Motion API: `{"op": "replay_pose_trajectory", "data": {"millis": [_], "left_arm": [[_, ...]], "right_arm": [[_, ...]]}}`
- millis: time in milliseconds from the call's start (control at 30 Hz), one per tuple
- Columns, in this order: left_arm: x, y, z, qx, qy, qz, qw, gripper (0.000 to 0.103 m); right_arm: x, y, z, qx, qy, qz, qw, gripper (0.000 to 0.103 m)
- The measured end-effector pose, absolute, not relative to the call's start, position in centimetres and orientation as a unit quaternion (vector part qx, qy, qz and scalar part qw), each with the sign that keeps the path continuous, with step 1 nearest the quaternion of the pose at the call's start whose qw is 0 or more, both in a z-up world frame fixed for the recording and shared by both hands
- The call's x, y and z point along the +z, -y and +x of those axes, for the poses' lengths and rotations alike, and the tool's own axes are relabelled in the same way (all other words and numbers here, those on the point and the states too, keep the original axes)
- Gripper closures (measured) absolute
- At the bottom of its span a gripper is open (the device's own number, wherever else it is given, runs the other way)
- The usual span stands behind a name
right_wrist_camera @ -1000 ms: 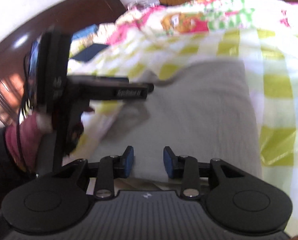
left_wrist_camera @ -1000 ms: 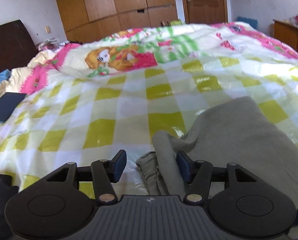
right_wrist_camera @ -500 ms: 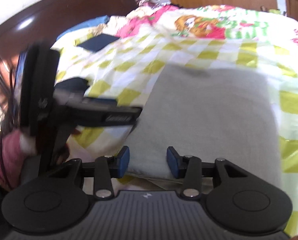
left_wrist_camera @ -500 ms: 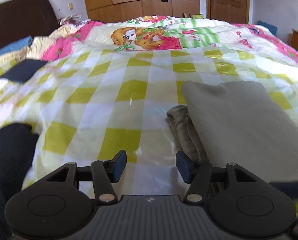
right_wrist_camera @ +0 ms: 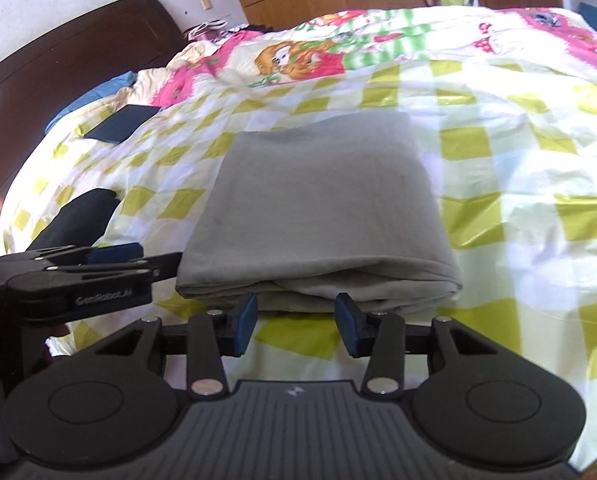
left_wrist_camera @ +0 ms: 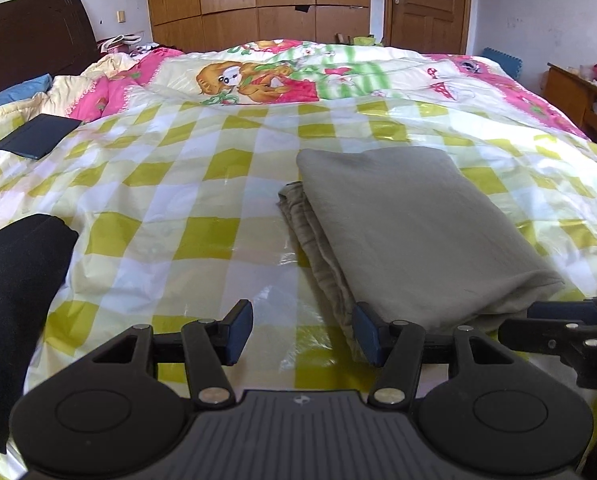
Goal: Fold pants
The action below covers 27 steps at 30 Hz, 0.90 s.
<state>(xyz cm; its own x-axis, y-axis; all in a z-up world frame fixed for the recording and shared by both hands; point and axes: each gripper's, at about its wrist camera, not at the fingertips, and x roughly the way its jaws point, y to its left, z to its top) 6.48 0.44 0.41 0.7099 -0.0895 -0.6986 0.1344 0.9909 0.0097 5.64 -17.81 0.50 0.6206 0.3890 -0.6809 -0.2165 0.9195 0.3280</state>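
Observation:
The grey pants (left_wrist_camera: 410,224) lie folded in a flat rectangle on the checked bedspread; they also show in the right wrist view (right_wrist_camera: 322,204). My left gripper (left_wrist_camera: 302,330) is open and empty, just off the pile's near left corner. My right gripper (right_wrist_camera: 294,322) is open and empty, just short of the pile's near edge. The left gripper's body shows at the left of the right wrist view (right_wrist_camera: 82,280). The right gripper's fingers (left_wrist_camera: 566,326) show at the right edge of the left wrist view.
A yellow-and-white checked bedspread (left_wrist_camera: 170,208) covers the bed. A dark flat case (left_wrist_camera: 38,136) lies at the far left. A black garment (left_wrist_camera: 14,264) lies at the near left. A dark headboard (left_wrist_camera: 30,40), wardrobe and door stand behind.
The left gripper has let go of the pants' edge and drawn back. The pants now lie flat and folded. The right gripper has opened wider and drawn back from the pile.

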Motion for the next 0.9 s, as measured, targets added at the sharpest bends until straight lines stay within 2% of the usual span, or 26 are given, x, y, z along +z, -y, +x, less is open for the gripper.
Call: {"op": "replay_pose_trajectory", "data": {"millis": [767, 900], "left_arm": [[-0.4, 1.5, 2.7, -0.091, -0.384, 0.046, 0.918, 0.033], [-0.6, 1.3, 2.3, -0.096, -0.385, 0.042, 0.917, 0.025]], "right_arm": [[-0.3, 18.8, 2.9, 0.135, -0.403, 0.146, 0.893, 0.054], [-0.5, 18.8, 2.2, 0.133, -0.412, 0.15, 0.889, 0.053]]}}
